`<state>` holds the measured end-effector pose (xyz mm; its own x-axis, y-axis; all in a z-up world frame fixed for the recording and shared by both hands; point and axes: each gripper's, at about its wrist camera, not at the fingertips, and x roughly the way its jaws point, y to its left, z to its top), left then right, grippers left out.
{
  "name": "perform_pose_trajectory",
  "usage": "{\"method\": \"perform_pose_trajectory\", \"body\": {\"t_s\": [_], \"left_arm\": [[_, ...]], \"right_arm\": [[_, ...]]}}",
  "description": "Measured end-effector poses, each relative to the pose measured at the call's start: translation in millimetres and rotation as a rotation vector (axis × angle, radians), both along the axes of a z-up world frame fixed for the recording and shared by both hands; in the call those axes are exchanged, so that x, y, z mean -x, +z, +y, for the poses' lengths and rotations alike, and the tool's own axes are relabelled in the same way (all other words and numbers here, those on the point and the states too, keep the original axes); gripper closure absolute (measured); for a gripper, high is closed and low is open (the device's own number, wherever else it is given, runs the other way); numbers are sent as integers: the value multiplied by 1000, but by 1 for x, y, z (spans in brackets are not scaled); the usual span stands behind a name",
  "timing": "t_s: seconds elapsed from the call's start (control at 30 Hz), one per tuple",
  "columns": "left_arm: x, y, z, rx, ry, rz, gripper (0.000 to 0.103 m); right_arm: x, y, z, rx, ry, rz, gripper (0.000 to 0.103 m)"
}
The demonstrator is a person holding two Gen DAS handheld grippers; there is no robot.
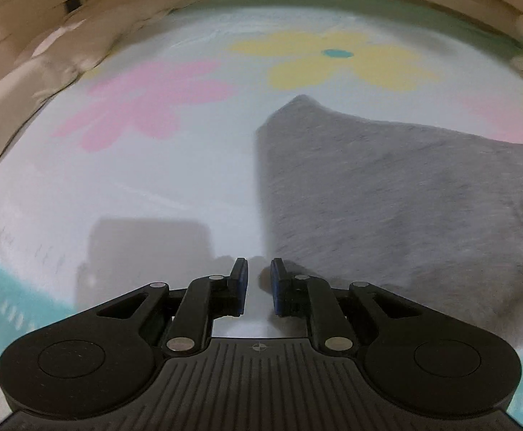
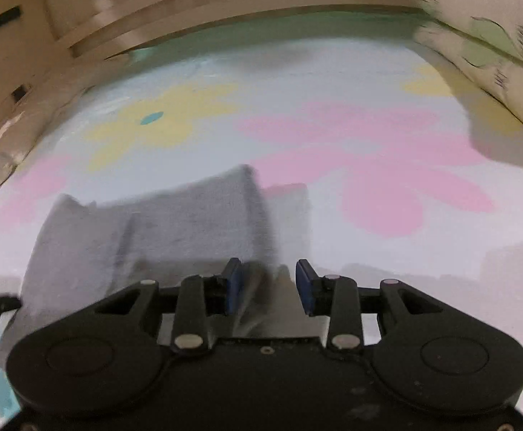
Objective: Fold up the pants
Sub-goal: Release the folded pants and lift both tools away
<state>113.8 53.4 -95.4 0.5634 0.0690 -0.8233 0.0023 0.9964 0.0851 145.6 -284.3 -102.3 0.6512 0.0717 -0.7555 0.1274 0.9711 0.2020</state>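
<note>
Both wrist views look steeply down along their fingers, close above a flowered bedsheet [image 1: 153, 165]. Left view has the grey pants [image 1: 387, 197] at right; right view has them at left. Both share the yellow flower [image 2: 160, 122].

No readable text, labels or numbers anywhere. Only mark: a small crosshair symbol [image 1: 257, 347] on the left tongs' ribbed housing.

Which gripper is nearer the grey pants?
Right. The right gripper has pants fabric between its fingers; the left gripper sits beside their edge over bare sheet.
</note>
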Motion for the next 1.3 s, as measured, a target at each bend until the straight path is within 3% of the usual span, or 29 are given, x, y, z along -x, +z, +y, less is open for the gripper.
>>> {"method": "perform_pose_trajectory", "body": {"t_s": [0.1, 0.2, 0.3, 0.37, 0.47, 0.57, 0.63, 0.8, 0.93, 1.13, 1.3], "left_arm": [[10, 14, 4, 4, 23, -43, 88], [25, 32, -4, 10, 15, -90, 88], [38, 40, -20, 22, -17, -109, 88], [46, 33, -31, 32, -43, -79, 87], [47, 2, -35, 36, -52, 33, 86], [50, -5, -37, -1, -68, 21, 86], [53, 4, -40, -5, -75, 16, 86], [72, 36, -37, 14, -66, -87, 86], [90, 56, -38, 79, -77, -125, 86], [119, 80, -48, 99, -84, -189, 84], [137, 85, -57, 32, -58, -196, 83]], "right_arm": [[9, 18, -2, 3, 19, -74, 66], [23, 39, 13, 38, 125, -147, 67], [39, 43, 29, 43, 246, -154, 71], [49, 34, 40, 64, 307, -110, 71], [53, 6, 50, 153, 346, 11, 74], [54, -27, 45, 172, 319, 159, 74], [59, -28, 40, 164, 311, 144, 74], [69, 13, 38, 147, 289, 50, 72], [82, 48, 43, 106, 247, -15, 68], [117, 92, 60, 35, 201, -90, 68], [151, 108, 67, 8, 153, -127, 65]]}}
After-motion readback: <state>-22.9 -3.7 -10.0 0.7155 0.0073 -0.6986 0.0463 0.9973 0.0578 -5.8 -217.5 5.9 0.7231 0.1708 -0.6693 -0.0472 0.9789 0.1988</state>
